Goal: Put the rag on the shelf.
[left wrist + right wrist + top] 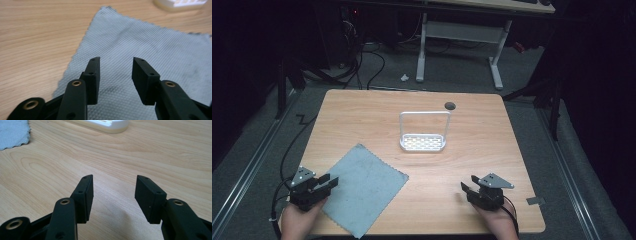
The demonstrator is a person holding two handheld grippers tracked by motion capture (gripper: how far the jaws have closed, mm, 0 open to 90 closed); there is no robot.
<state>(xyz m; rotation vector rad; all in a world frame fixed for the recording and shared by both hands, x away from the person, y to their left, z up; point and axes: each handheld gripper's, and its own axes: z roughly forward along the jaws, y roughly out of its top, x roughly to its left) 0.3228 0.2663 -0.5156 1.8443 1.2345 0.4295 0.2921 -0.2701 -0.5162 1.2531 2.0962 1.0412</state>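
Note:
A grey cloth (364,187) lies flat on the wooden table (492,150) at the front left, its weave close up in the left gripper view (140,42). My left gripper (331,182) hovers open just over the cloth's left edge, jaws apart with nothing between them (116,62). At the front right my right gripper (467,187) is open over bare wood (113,180). A small white rack (423,142) with a tall wire handle stands mid-table; its base edge shows far off in both gripper views (180,5) (105,125).
A round dark hole (450,105) sits in the tabletop near the back edge. A white-legged desk (462,35) and cables lie on the floor beyond. A small grey tab (536,201) rests at the table's right front corner.

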